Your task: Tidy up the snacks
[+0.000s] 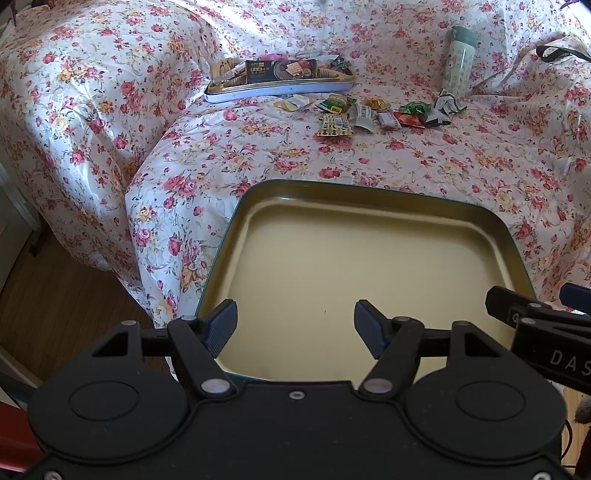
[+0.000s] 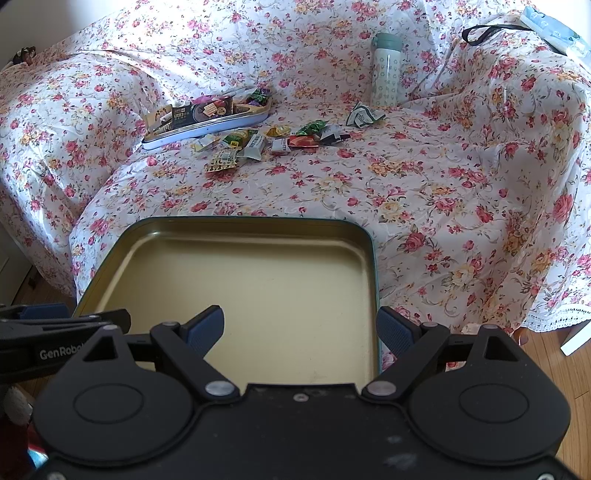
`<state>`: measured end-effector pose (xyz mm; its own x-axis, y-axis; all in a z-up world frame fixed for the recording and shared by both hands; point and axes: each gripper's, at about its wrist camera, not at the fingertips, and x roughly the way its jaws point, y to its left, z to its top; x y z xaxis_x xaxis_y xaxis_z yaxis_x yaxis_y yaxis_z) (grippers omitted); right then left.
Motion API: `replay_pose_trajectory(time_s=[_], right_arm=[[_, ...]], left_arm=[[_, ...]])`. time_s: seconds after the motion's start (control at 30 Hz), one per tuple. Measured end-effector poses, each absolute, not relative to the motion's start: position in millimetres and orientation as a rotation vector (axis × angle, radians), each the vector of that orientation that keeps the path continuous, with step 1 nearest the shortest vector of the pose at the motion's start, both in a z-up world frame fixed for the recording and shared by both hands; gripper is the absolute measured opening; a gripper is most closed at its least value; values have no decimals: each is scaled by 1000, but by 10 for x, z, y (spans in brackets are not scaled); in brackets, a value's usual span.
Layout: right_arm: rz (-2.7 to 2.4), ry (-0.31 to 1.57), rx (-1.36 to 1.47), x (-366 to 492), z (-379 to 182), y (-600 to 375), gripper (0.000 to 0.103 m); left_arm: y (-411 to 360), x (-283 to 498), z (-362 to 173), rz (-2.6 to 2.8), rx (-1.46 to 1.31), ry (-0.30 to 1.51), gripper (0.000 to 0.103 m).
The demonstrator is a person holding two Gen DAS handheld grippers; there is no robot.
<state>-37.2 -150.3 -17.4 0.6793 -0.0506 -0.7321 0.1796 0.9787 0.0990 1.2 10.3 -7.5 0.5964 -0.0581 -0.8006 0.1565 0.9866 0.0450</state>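
Note:
A large empty tin tray [image 1: 369,206] with a golden inside and a dark green rim lies on the front of the flowered sofa seat, also seen in the right wrist view [image 2: 258,229]. My left gripper [image 1: 295,325] hovers open over its near left part, nothing between the pads. My right gripper [image 2: 301,328] stands wide open astride the tray's near right rim, without pressing it. Several wrapped snacks [image 1: 369,114] [image 2: 266,142] lie scattered farther back. Behind them a shallow blue-rimmed tin [image 1: 280,88] [image 2: 207,127] holds more snack packets.
A pale green patterned bottle [image 1: 460,59] [image 2: 386,70] stands upright at the back of the seat. A black strap [image 2: 491,31] lies on the right armrest. The flowered cover [image 2: 443,184] drapes the whole sofa. Wooden floor [image 1: 55,295] [image 2: 554,387] shows on both sides.

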Motion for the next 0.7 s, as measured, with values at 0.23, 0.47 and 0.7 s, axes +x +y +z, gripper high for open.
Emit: replay_pose_trajectory(time_s=[0.23,0.47,0.7], right_arm=[[-130,815,168,-372,-174,-1502,94],[-130,815,168,-371,-174,-1501,94],[-129,817,167,-366,-177,-1490,94]], left_arm=[[102,11,-76,-124,114,924,71],[102,14,-73,-125,114,925,71],[91,-3,-114,-147,109,932,71]])
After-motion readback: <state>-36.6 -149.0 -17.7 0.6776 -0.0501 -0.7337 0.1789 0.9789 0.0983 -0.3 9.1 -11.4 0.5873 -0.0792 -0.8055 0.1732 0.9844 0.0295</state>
